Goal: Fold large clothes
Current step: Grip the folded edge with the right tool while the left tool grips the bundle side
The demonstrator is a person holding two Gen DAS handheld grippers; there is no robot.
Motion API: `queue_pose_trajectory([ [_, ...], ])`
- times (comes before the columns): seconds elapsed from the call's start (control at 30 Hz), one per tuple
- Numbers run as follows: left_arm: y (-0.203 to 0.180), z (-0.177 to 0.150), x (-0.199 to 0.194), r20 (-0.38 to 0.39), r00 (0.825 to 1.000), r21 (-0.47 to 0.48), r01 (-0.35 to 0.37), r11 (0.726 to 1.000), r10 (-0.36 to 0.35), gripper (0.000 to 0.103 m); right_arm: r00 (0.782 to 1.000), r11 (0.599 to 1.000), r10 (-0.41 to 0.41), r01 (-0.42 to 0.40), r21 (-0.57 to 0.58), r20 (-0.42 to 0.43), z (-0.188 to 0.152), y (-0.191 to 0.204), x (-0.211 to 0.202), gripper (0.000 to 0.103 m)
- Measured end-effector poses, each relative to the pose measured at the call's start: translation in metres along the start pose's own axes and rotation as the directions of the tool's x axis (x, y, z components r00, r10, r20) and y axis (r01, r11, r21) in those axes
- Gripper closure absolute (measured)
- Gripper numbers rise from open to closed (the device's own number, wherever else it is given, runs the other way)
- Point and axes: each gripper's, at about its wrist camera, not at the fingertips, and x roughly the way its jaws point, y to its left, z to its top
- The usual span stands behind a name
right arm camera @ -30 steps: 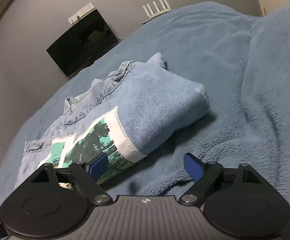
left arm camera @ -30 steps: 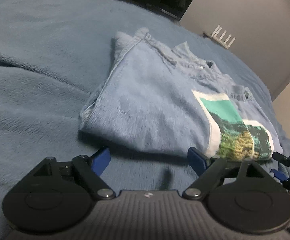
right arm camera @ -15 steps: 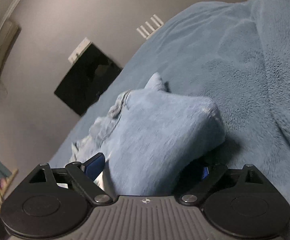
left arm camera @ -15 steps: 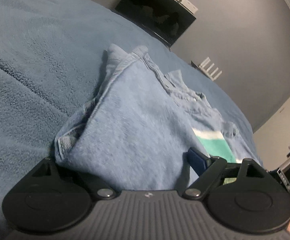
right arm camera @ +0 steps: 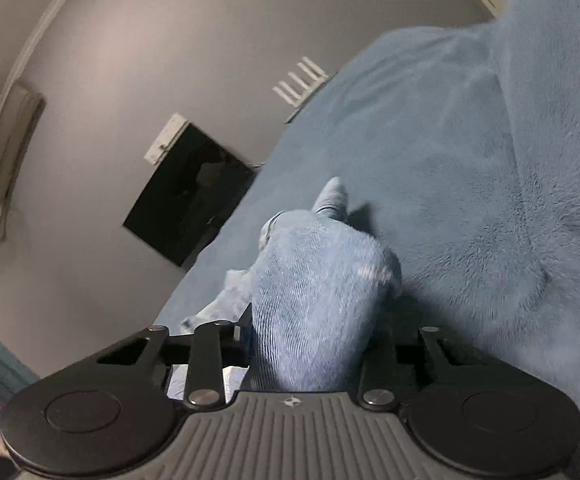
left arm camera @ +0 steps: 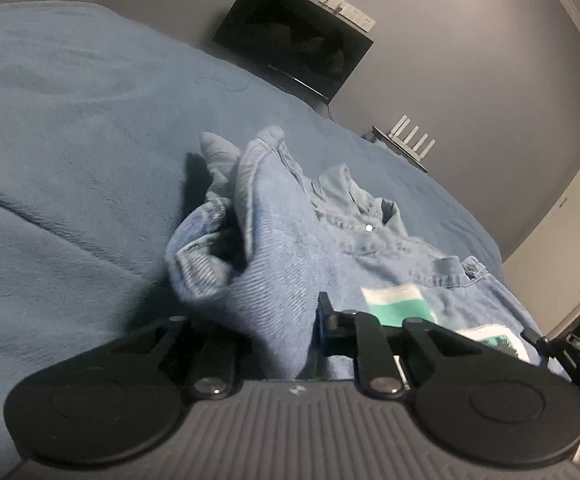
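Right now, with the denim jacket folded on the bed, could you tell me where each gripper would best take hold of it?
Best at the near folded edge of the denim jacket, one gripper toward each end, coming in low from the near side. The stacked layers form a thick rounded lip there, raised off the blue blanket. The left gripper already pinches it; the right gripper's jaws are closing on it.

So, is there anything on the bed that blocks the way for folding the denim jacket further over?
Nothing visible does. The left gripper is shut on the denim jacket; the right gripper is closing, with the jacket's fabric between its fingers. Ahead of the jacket lies only the bare blue blanket.
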Motion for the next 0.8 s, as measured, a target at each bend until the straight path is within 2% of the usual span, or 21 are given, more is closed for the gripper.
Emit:
queue_pose_trajectory([
  [0.13,0.003,-0.001,-0.034,-0.059,0.998,0.025,-0.022,0.999,0.023,0.091,1.000,0.999,-0.001,0.000,-0.042,-0.029,-0.010,0.013,-0.048,0.067],
  [0.37,0.013,-0.023,-0.119,-0.137,0.988,0.062,-0.062,0.996,0.070,0.092,0.993,0.998,-0.046,0.041,-0.044,-0.105,-0.043,0.007,-0.126,0.069],
  [0.43,0.017,-0.034,-0.139,-0.146,0.981,0.105,-0.110,0.988,0.125,0.092,0.992,0.996,-0.055,0.046,-0.077,-0.111,-0.050,0.008,-0.148,0.071],
  [0.5,0.021,-0.044,-0.149,-0.156,0.964,0.160,-0.191,0.968,0.216,0.092,0.990,0.991,-0.079,0.066,-0.114,-0.114,-0.056,0.005,-0.162,0.072],
  [0.57,0.026,-0.045,-0.155,-0.154,0.960,0.141,-0.213,0.967,0.234,0.092,0.985,0.984,-0.121,0.103,-0.144,-0.122,-0.062,0.001,-0.164,0.071],
  [0.63,0.030,-0.040,-0.165,-0.109,0.969,0.095,-0.213,0.972,0.223,0.084,0.979,0.979,-0.163,0.146,-0.139,-0.120,-0.065,-0.003,-0.158,0.066],
  [0.7,0.024,-0.039,-0.176,-0.029,0.968,0.108,-0.243,0.964,0.248,0.058,0.977,0.977,-0.181,0.166,-0.131,-0.109,-0.070,-0.002,-0.163,0.060],
  [0.73,0.017,-0.038,-0.180,0.008,0.968,0.130,-0.251,0.959,0.252,0.052,0.977,0.975,-0.185,0.170,-0.141,-0.102,-0.072,0.000,-0.166,0.059],
  [0.77,0.011,-0.040,-0.182,0.038,0.969,0.157,-0.248,0.956,0.245,0.042,0.976,0.973,-0.191,0.175,-0.151,-0.103,-0.075,0.003,-0.167,0.050],
  [0.8,0.003,-0.042,-0.182,0.048,0.972,0.183,-0.233,0.955,0.228,0.040,0.975,0.972,-0.195,0.177,-0.153,-0.111,-0.078,0.004,-0.168,0.043],
])
